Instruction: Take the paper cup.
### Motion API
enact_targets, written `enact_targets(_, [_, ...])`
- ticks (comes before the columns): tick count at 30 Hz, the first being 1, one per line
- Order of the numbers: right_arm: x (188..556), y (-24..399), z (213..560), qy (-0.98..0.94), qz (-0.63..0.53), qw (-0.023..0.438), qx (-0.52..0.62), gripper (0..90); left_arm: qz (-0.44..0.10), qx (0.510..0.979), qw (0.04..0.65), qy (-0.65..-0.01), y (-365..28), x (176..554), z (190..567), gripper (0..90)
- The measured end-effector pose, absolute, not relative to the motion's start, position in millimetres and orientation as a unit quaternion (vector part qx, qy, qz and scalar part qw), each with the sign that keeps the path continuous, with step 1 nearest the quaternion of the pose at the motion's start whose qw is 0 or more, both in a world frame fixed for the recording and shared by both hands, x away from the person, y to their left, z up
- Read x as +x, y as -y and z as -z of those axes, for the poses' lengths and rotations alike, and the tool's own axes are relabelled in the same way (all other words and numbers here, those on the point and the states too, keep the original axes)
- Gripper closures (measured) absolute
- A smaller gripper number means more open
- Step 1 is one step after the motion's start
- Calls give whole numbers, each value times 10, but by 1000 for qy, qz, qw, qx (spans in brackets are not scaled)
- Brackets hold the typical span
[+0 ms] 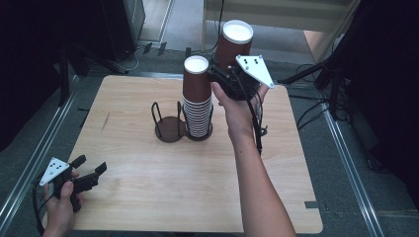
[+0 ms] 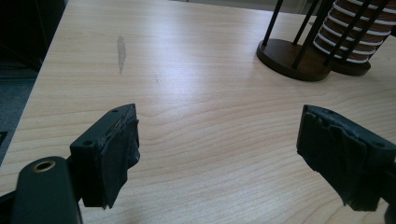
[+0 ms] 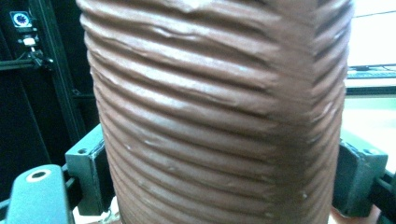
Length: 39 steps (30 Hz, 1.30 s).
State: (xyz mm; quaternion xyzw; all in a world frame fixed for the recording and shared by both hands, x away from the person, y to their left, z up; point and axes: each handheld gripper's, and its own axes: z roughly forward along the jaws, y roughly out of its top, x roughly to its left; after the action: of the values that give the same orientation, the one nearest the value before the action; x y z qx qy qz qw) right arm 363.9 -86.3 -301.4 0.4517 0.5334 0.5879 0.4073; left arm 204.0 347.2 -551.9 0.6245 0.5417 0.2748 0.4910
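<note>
High view: the right gripper pinches a brown ribbed cup, upright above the surface's far edge, beside the cup stack.
Left gripper view: the left gripper is spread, apparently hovering low.
Right gripper view: ribbed brown wall between both pads.

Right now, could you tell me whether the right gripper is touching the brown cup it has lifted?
Touching: in the right gripper view both jaws press the ribbed sides of the brown cup.

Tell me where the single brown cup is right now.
In the high view the brown cup is held up in the right gripper, above the table's far edge, just right of the cup stack in the wire holder.
</note>
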Motion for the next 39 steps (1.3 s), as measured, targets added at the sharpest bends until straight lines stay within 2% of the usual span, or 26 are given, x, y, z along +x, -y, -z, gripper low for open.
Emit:
enact_targets(13, [3527, 1044, 3187, -550, -557, 434, 446, 135, -275, 624, 491, -543, -3468, 2041, 5518, 137])
enact_targets(23, [3377, 1151, 3371, -558, -560, 420, 446, 134, -275, 625, 490, -542, -3472, 2039, 5518, 137])
enact_targets(39, [3174, 1264, 3639, -571, -540, 432, 443, 133, -278, 628, 489, -538, -3461, 2034, 5516, 137])
